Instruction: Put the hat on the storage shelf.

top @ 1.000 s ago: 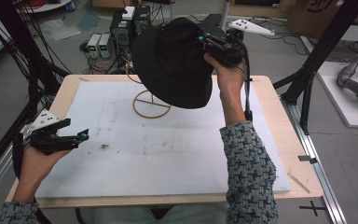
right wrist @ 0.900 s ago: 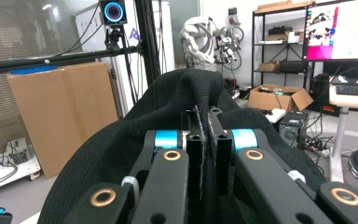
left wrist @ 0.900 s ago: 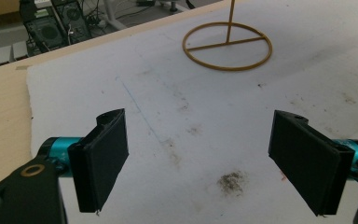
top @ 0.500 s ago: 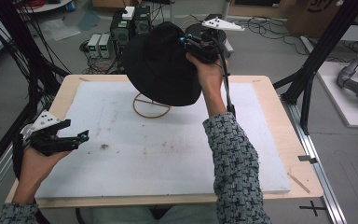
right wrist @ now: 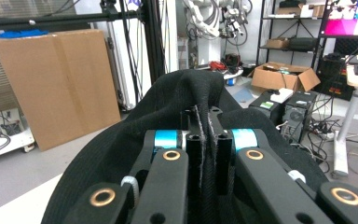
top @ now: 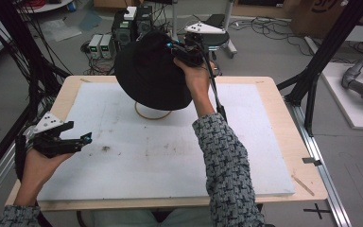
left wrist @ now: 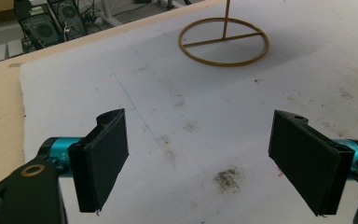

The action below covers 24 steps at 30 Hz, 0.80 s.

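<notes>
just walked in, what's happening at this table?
A person's right gripper is shut on a fold of a black hat, holding it in the air above a gold wire stand on the white mat. The left gripper rests open and empty near the mat's left edge. The hat is not on the stand yet.

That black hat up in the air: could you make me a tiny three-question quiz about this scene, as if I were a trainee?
1. True or false: the right gripper is clamped on the black hat.
2. The left gripper is: A) holding the hat, B) open with nothing between its jaws, C) pinching the stand.
3. What stands on the white mat beneath the hat?

Key
1. True; fabric is pinched between its pads.
2. B.
3. A gold wire stand with a ring base and upright rod.
</notes>
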Motion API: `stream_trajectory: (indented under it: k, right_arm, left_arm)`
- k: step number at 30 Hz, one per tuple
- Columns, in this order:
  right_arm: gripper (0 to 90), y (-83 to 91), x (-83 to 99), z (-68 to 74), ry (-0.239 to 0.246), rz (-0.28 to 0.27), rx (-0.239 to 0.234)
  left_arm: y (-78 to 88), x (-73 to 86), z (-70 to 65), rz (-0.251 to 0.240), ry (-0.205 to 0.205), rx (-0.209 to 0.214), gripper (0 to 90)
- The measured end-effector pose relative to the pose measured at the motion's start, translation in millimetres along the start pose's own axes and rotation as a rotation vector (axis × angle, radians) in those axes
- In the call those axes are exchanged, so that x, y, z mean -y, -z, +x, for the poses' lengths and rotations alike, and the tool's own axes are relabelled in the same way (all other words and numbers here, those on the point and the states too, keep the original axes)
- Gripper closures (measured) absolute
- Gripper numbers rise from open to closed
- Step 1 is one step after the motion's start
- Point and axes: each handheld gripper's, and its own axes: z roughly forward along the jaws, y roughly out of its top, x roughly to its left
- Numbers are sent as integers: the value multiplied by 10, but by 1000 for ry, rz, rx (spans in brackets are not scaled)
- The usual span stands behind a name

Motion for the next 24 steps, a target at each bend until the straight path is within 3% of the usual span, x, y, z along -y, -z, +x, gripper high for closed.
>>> stream_trajectory:
  k: [14, 24]
  right_arm:
    - [880, -252, 65, 119, 85, 35, 57]
    - [850, -337, 100, 167, 103, 44, 52]
  left_arm:
    - [1, 17, -18, 0, 2, 0, 200]
    - [-4, 14, -18, 2, 0, 4, 200]
